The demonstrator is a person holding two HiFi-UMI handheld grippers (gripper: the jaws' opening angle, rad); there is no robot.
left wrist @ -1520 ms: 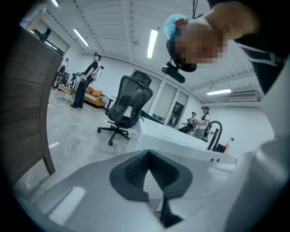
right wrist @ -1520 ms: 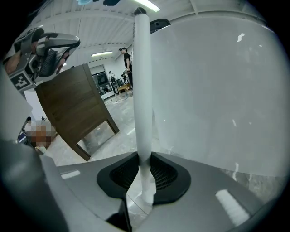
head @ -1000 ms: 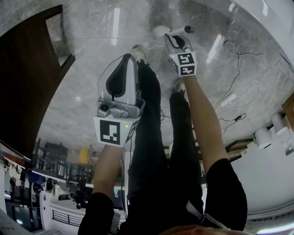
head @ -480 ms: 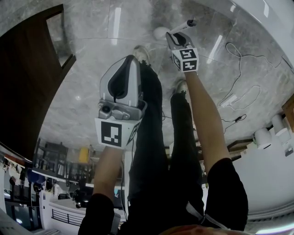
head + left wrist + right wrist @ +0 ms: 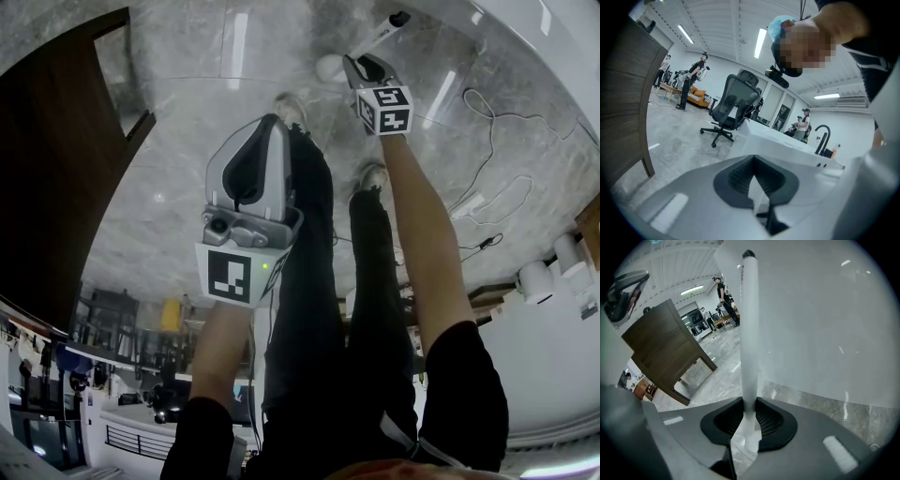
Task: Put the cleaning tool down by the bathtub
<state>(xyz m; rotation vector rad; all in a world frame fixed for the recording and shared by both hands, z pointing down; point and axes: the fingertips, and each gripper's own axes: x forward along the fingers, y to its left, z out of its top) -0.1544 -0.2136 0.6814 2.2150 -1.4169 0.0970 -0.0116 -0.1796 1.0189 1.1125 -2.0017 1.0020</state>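
The cleaning tool is a white stick handle [image 5: 384, 31] with a black end cap and a pale round head [image 5: 328, 67] near the floor. My right gripper [image 5: 368, 67] is shut on the handle, held out ahead of the person's feet and close to the white bathtub [image 5: 553, 37]. In the right gripper view the handle [image 5: 749, 329] rises straight up from between the pads of the right gripper [image 5: 749, 420], with the bathtub wall [image 5: 825, 319] just behind it. My left gripper [image 5: 263, 124] hangs lower over the person's leg, shut, and the left gripper [image 5: 758, 187] holds nothing.
A dark wooden cabinet [image 5: 56, 159] stands at the left, also the cabinet [image 5: 665, 345]. A cable [image 5: 487, 122] and a white power strip [image 5: 466, 202] lie on the marble floor at the right. An office chair [image 5: 733, 105], a white counter [image 5: 787, 143] and people stand further off.
The right gripper has moved forward toward the bathtub with the tool, and the handle's black tip has swung up and right. The left gripper has barely shifted.
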